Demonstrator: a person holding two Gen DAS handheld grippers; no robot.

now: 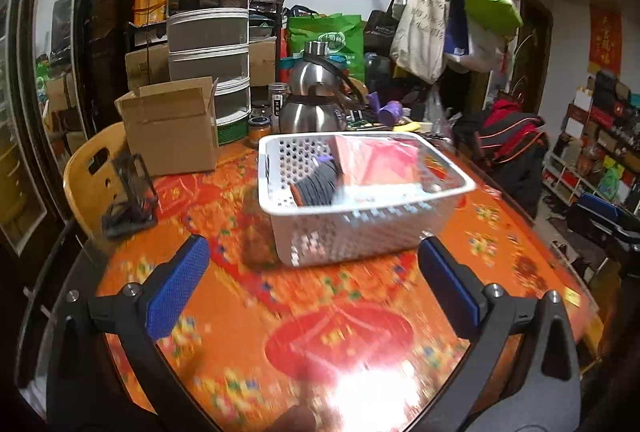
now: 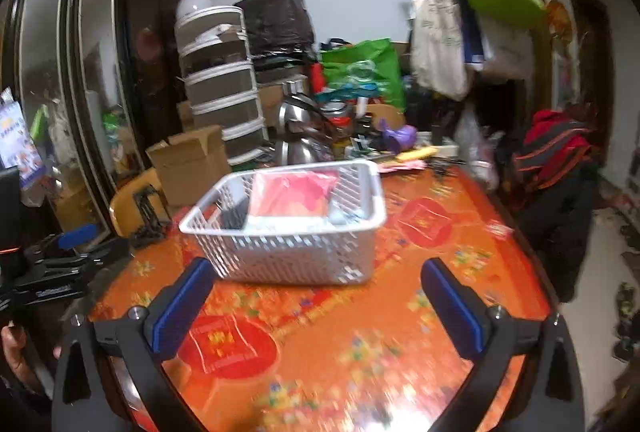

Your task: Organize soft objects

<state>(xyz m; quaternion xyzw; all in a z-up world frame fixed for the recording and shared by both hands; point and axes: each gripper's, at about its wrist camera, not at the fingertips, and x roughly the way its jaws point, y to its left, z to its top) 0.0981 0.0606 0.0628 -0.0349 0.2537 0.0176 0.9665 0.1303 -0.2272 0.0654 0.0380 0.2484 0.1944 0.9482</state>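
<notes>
Basket (image 1: 360, 232) on table (image 1: 240, 312), box (image 1: 172, 132) behind-left, perhaps touching.

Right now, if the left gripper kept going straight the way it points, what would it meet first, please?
Probably the near wall of the white basket, centred ahead of the open, empty left gripper; it tilts downward, so it might touch the tablecloth first.

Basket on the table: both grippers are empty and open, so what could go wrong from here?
1. The pink item stands above the rim of the white basket; it might tip out if bumped.
2. The steel kettle and jars crowd behind the basket, so pushing it back risks a knock.
3. Both views are motion-blurred, and the left gripper and right gripper could misjudge the rim.
</notes>
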